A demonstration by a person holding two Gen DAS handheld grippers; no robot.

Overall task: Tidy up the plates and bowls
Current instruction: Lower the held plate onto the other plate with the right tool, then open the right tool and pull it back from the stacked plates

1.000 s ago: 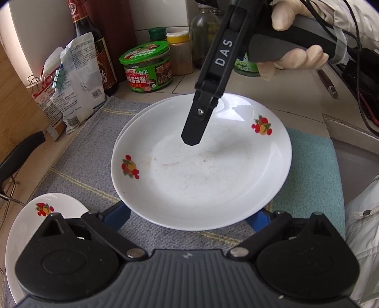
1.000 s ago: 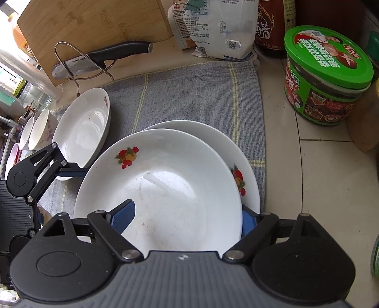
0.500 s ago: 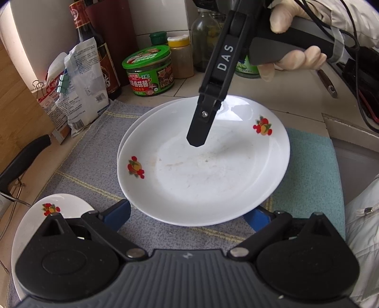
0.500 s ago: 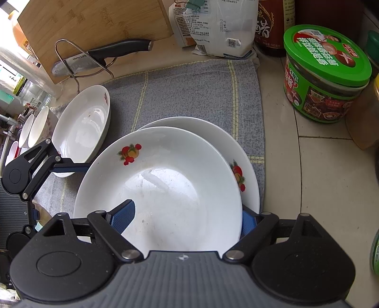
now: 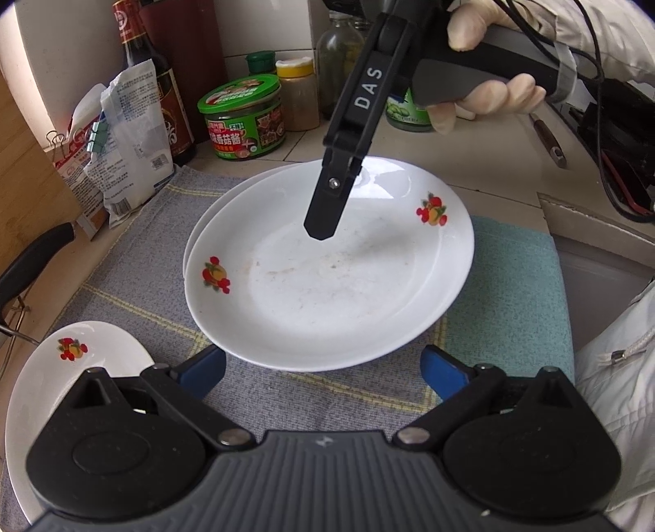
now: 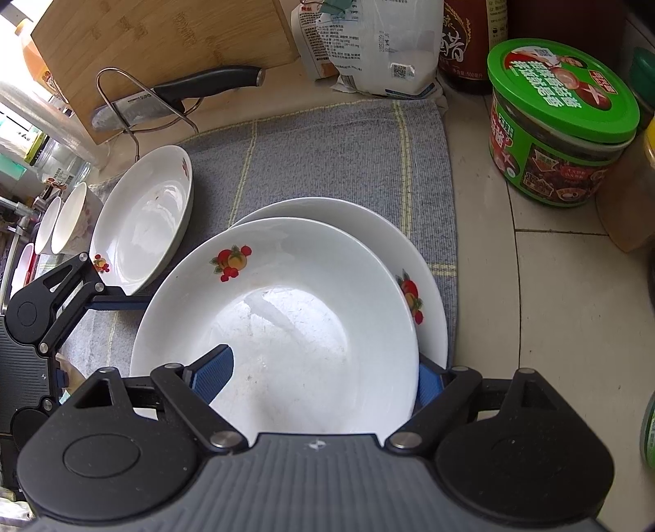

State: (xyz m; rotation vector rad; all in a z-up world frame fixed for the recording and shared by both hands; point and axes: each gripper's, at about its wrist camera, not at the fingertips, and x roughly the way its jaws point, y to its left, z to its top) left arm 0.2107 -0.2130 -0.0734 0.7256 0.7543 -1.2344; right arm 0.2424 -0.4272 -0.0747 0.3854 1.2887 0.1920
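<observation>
Two white plates with fruit decals are stacked on the grey cloth (image 6: 327, 155); the top plate (image 5: 327, 286) (image 6: 286, 311) sits slightly off-centre on the lower plate (image 6: 425, 262). My right gripper (image 6: 319, 378) is open and straddles the top plate's near rim, with one blue pad over the inside and the other outside. One of its fingers (image 5: 327, 204) hangs just above the plate. My left gripper (image 5: 323, 378) (image 6: 41, 311) is open, with nothing between its pads, just short of the stack. A third decorated plate (image 5: 41, 376) (image 6: 143, 221) lies at the left.
Two white bowls (image 6: 69, 217) stand beyond the third plate. A knife on a wire rack (image 6: 184, 90) leans against a bamboo board (image 6: 163, 37). A green-lidded jar (image 6: 561, 122), a bag (image 5: 127, 139) and bottles line the back. A teal cloth (image 5: 511, 286) lies beside the sink edge.
My left gripper has drawn back from the stacked plates, whose near rim now lies beyond its pads. The right gripper and the plates have stayed put.
</observation>
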